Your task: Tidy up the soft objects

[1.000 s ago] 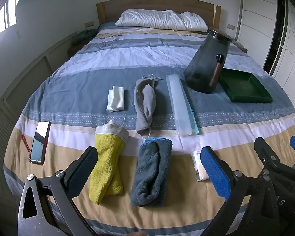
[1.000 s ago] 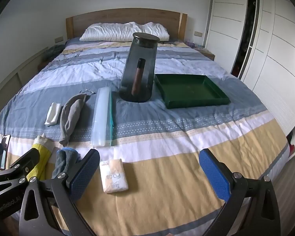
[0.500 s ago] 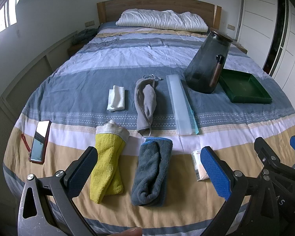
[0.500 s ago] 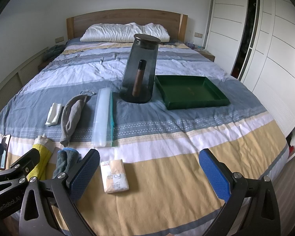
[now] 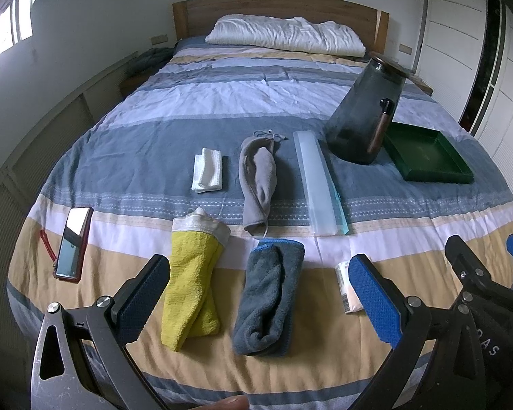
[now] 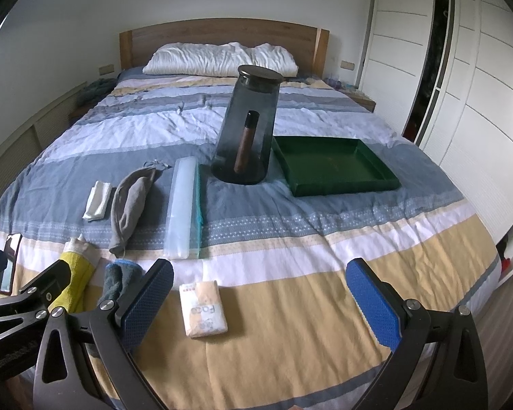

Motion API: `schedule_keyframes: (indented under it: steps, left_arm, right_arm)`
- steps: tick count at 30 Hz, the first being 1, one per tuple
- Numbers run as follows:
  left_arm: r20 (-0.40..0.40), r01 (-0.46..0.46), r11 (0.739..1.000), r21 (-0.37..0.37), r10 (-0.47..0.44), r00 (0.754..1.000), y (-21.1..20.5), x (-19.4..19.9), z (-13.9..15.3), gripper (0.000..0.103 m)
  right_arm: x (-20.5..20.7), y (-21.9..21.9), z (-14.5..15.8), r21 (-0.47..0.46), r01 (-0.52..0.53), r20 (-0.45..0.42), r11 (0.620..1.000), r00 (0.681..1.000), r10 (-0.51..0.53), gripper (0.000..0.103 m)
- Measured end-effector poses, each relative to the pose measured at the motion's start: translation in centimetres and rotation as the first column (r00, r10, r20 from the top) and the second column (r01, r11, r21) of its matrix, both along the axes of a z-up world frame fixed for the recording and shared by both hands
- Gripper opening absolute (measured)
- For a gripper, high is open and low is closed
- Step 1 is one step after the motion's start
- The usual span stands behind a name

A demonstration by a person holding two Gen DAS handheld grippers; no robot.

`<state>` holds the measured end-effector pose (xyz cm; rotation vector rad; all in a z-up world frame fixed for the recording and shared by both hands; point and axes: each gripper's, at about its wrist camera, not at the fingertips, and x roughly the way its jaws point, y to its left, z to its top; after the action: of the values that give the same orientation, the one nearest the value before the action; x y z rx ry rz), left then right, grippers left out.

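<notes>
While both sets of tongs are hovering spread and empty over the bed's (image 5: 119,157) foot, the left tongs (image 5: 256,294) are framing a yellow towel (image 5: 191,283) and a grey towel (image 5: 268,294); the right tongs (image 6: 260,300) are facing a tissue pack (image 6: 203,309); a green tray (image 6: 335,165) is sitting at one o'clock beside a dark jar (image 6: 248,126).

Both grippers, left gripper (image 5: 256,297) and right gripper (image 6: 260,300), are showing black triangular-cutout frames, silver screws, and blue textured pads (image 6: 372,305); white lettering is marking the housings.
</notes>
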<state>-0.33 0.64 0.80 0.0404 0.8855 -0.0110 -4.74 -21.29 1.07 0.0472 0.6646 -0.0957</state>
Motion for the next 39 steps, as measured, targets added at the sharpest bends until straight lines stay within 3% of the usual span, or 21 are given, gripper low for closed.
schedule_keyframes:
  steps: [39]
  left_arm:
    - [-0.023, -0.063, 0.998, 0.002, 0.063, 0.998, 4.1, 2.8, 0.0, 0.102]
  right_arm:
    - [3.3, 4.0, 1.5, -0.019, -0.047, 0.011, 0.999, 0.999, 0.048, 0.103]
